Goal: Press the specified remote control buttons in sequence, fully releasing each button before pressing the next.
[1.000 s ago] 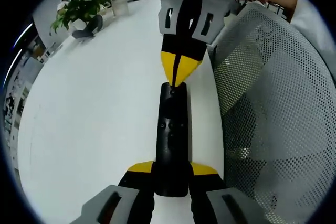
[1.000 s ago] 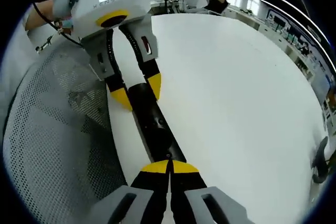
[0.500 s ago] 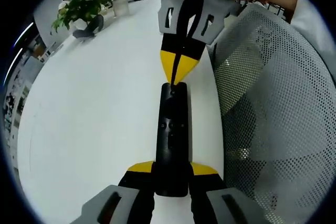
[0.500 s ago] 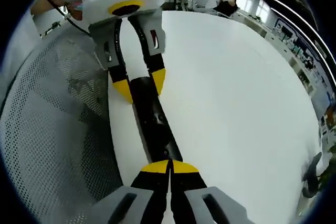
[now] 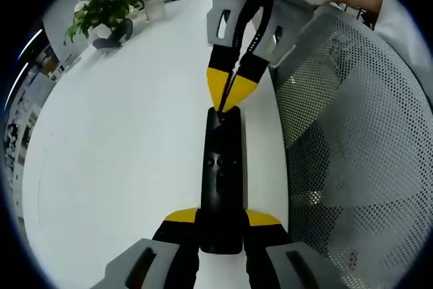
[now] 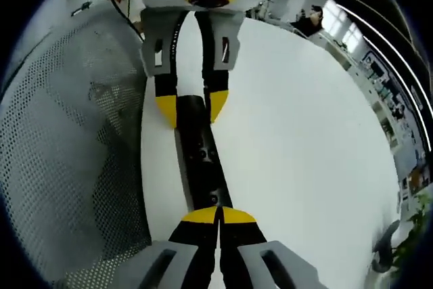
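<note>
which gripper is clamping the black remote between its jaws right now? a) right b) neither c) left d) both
c: the left gripper has a yellow-tipped jaw on each side of the remote control, while the right gripper is shut, with its tips meeting at the remote's far end on the white table.

In the left gripper view the remote control [image 5: 222, 181] lies on the table [image 5: 122, 140], running from 6 toward 12 o'clock. The left gripper [image 5: 222, 220] sits at its 6 o'clock end, one jaw on either side; the right gripper [image 5: 229, 98] meets its 12 o'clock end. A mesh chair [image 5: 352, 160] stands at 3 o'clock, a potted plant [image 5: 108, 8] at 11.
</note>
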The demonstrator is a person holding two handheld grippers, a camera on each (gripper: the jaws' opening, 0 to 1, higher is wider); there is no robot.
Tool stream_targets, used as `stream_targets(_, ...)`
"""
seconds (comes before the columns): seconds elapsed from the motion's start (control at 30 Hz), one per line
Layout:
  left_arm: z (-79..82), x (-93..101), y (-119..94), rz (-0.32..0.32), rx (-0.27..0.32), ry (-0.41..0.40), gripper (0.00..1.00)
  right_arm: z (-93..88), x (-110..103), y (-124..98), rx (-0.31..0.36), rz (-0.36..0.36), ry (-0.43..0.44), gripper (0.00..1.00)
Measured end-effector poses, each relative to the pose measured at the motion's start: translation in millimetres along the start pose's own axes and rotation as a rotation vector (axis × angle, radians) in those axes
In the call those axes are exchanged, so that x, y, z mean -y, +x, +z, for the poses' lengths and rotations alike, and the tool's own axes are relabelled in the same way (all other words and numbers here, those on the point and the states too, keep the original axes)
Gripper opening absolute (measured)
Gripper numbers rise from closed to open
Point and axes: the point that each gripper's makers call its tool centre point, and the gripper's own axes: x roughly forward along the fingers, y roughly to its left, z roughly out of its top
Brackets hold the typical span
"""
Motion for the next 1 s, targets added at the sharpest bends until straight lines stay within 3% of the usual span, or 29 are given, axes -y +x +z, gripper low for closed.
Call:
stream_targets(0.1, 0.1, 0.1, 0, 0.002, -0.002, -0.001, 0.22, 10.2, -10, -1, 0.079, 0.064, 0.103, 0.0)
stream_targets(0.3, 0.0, 0.2, 0, 0.002, 0.001, -0.003, 0.22, 6.3, -9, 4, 0.009, 0.044, 0.006, 0.0)
stream_targets(0.33, 0.0, 0.2, 0, 0.002, 0.001, -0.003, 0.22, 10.1, -9, 3, 0.026, 0.048, 0.002, 0.0)
stream_targets(0.73, -0.1, 0.3, 0, 0.002, -0.003, -0.002, 0.22, 8.8, -6, 5, -0.042, 0.038, -0.056, 0.0)
stream_targets(0.87, -0.1, 0.3, 0, 0.004, -0.002, 0.001, 0.22, 9.3, -6, 3, -0.007, 0.061, -0.005, 0.0)
stream_targets(0.9, 0.0, 0.4, 0, 0.004, -0.001, 0.002, 0.22, 15.1, -7, 4, 0.044, 0.063, 0.046, 0.0)
stream_targets(1.0, 0.2, 1.0, 0, 0.005, -0.006, 0.016, 0.22, 20.0, -14, 6, 0.059, 0.098, 0.043, 0.0)
